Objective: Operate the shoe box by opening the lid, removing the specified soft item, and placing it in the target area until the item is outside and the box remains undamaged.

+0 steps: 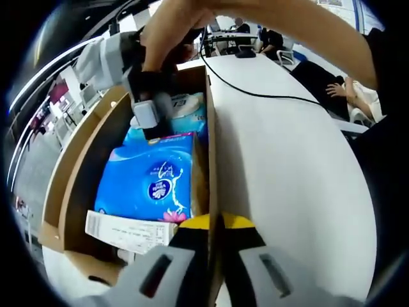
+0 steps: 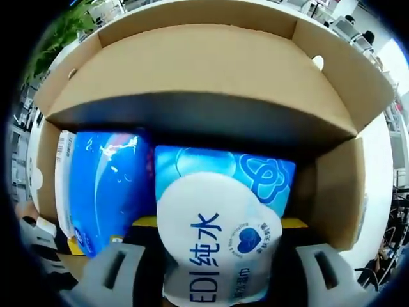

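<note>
The cardboard shoe box (image 1: pixel 77 173) lies open on the white table. Inside it a blue soft tissue pack (image 1: pixel 150 182) lies flat, with a white-and-blue wipes pack (image 1: pixel 188 109) beyond it. My left gripper (image 1: pixel 214 252) is shut on the box's right wall (image 1: pixel 209 128), one jaw on each side. A hand holds my right gripper (image 1: pixel 150 125) down inside the box. In the right gripper view, my right gripper (image 2: pixel 217 259) is shut on the wipes pack (image 2: pixel 217 236), whose white face bulges between the jaws. The blue tissue pack (image 2: pixel 105 185) lies to its left, under the raised lid (image 2: pixel 198 70).
The white table (image 1: pixel 287 166) spreads out to the right of the box, crossed by a black cable (image 1: pixel 255 91). A white printed label (image 1: pixel 128 233) lies at the box's near end. A person (image 1: pixel 358 96) sits at the table's far right.
</note>
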